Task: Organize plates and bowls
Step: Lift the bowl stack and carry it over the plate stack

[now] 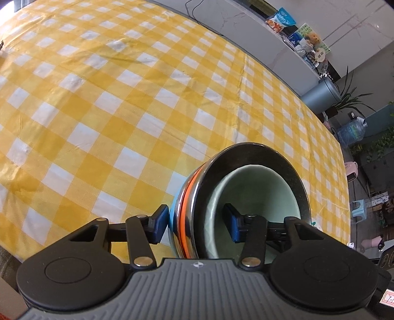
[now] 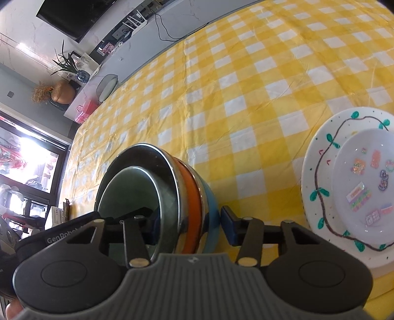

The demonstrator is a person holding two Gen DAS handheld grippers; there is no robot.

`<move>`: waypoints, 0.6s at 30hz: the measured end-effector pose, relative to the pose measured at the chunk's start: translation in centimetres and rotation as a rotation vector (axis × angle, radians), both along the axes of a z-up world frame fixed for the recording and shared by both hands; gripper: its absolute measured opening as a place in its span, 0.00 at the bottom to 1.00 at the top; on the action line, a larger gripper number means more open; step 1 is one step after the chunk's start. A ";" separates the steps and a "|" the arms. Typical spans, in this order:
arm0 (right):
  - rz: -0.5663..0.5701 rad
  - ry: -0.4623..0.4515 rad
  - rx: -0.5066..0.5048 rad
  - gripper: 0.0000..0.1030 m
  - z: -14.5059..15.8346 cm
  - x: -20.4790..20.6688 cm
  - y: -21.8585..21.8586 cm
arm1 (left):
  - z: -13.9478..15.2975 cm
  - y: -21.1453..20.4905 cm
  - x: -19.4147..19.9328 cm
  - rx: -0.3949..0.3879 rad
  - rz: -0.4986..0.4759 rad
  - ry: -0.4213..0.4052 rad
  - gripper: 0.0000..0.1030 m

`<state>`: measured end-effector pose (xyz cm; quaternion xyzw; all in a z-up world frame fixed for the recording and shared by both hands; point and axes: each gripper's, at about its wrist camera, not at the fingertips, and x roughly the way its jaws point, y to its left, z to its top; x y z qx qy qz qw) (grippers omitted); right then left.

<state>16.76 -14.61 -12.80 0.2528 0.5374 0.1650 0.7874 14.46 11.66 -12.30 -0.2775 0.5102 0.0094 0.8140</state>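
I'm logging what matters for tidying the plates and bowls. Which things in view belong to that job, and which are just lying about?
Job:
bowl stack
big plate
small plate
left tool
right tool

Lying about:
tablecloth
snack bags
water jug
potted plant

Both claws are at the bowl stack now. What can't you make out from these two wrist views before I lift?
- Bowl stack base: both views, hidden by the claw bodies.
- Right claw inner pad: right view, behind the bowl walls.
- Pad contact on the stack: unclear in both.
- Plates: right view, cut off by the edge.
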 end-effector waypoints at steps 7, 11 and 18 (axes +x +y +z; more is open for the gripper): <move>-0.023 0.003 -0.001 0.43 0.1 -0.2 -0.2 | 0.1 0.0 0.0 0.004 -0.008 -0.006 0.53; -0.044 0.011 0.001 0.39 0.1 -0.2 -0.5 | 0.1 0.1 -0.1 -0.007 -0.004 -0.008 0.54; -0.060 0.015 -0.004 0.35 0.2 -0.4 -0.8 | 0.5 -0.6 -0.2 0.029 -0.016 -0.016 0.53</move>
